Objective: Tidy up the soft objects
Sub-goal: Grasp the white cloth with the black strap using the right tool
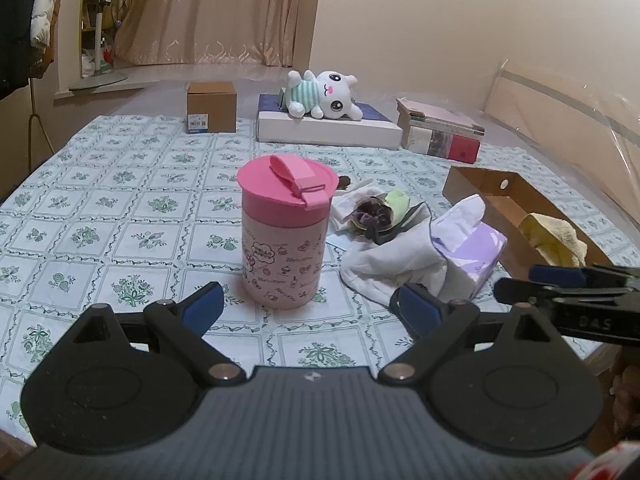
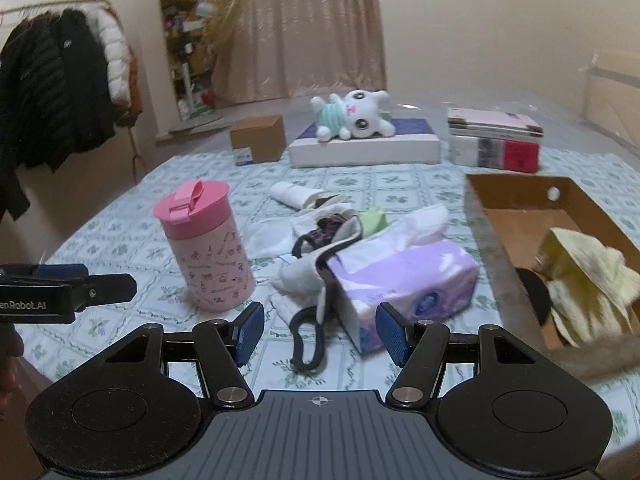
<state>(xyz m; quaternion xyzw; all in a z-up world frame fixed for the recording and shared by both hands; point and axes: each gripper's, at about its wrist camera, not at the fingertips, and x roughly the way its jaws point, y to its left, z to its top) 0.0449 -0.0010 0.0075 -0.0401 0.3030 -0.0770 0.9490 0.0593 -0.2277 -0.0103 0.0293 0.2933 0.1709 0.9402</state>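
Jaws apart on right gripper (image 2: 318, 330); left gripper (image 2: 60, 288) reads "enRobot.AI"

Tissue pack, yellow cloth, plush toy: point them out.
tissue pack (image 2: 404, 276), right wrist view, purple top face.
yellow cloth (image 2: 588, 280), right wrist view, middle of the crumpled fabric.
plush toy (image 1: 338, 94), left wrist view, white face.
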